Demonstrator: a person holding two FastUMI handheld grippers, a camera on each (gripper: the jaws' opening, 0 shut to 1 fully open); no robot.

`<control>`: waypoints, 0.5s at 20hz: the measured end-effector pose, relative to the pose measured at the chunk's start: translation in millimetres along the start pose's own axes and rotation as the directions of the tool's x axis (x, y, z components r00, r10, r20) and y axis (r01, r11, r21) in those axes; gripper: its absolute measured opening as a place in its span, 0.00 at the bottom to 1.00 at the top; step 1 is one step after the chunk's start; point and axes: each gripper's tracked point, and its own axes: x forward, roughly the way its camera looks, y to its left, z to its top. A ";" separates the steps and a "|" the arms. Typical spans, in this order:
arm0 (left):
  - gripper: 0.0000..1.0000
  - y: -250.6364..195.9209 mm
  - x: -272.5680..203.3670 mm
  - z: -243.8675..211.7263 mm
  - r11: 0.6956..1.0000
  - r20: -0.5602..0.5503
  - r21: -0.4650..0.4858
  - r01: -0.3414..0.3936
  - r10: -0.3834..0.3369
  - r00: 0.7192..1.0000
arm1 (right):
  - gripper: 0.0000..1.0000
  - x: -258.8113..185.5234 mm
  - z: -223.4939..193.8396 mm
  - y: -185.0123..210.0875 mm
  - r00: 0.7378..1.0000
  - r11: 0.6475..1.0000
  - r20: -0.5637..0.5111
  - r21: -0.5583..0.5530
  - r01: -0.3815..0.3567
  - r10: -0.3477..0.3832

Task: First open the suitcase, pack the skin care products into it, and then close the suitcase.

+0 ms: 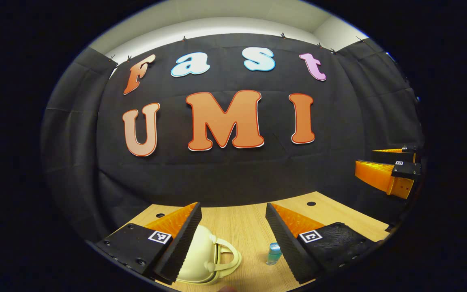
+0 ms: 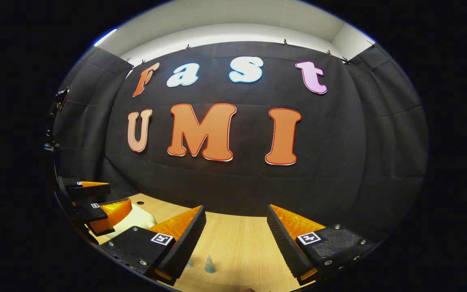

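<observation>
Both grippers, left [image 1: 233,239] and right [image 2: 235,243], hang spread and empty above the table [image 1: 245,227]; a closed cream suitcase [image 1: 207,255] lies near a small bottle [image 1: 274,254].

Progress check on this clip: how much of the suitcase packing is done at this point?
Nothing looks done: the cream suitcase sits closed on the table, a small bottle beside it. Left gripper and right gripper are open, holding nothing. Opening, packing, closing all remain.
</observation>
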 end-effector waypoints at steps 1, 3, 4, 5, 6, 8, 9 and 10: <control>0.98 -0.4 -0.3 -2.4 1.000 -0.005 0.002 -0.002 0.002 1.000 | 0.95 0.3 -0.3 -1.7 1.000 1.000 0.000 -0.002 0.000 0.000; 0.98 -3.7 -3.2 -5.5 1.000 -0.013 0.010 0.006 -0.006 1.000 | 0.95 0.8 -1.7 -5.3 1.000 1.000 -0.002 -0.002 -0.001 0.001; 0.98 -4.9 -4.5 -6.4 1.000 -0.015 0.019 0.012 -0.012 1.000 | 0.95 3.1 -3.2 -6.0 1.000 1.000 -0.004 0.000 -0.001 0.001; 0.98 -3.7 -3.7 -8.9 0.999 -0.024 0.032 0.017 -0.016 1.000 | 0.95 3.4 -3.9 -7.7 1.000 1.000 -0.005 0.000 0.001 -0.001; 0.98 -2.9 -3.6 -12.4 0.999 -0.036 0.046 0.020 -0.018 0.999 | 0.95 4.0 -5.7 -9.9 1.000 1.000 -0.008 0.000 0.003 -0.003; 0.98 0.8 -5.0 -22.5 0.995 -0.068 0.100 0.022 -0.015 0.998 | 0.95 4.6 -7.6 -10.9 1.000 1.000 -0.013 0.001 0.003 -0.003; 0.98 4.1 -4.1 -29.2 0.991 -0.085 0.135 0.024 -0.013 0.996 | 0.95 4.5 -8.7 -11.7 1.000 1.000 -0.015 0.001 0.002 -0.002; 0.98 6.1 -3.6 -36.1 0.986 -0.101 0.166 0.029 -0.012 0.995 | 0.95 4.9 -10.9 -11.8 1.000 1.000 -0.019 -0.001 0.001 -0.001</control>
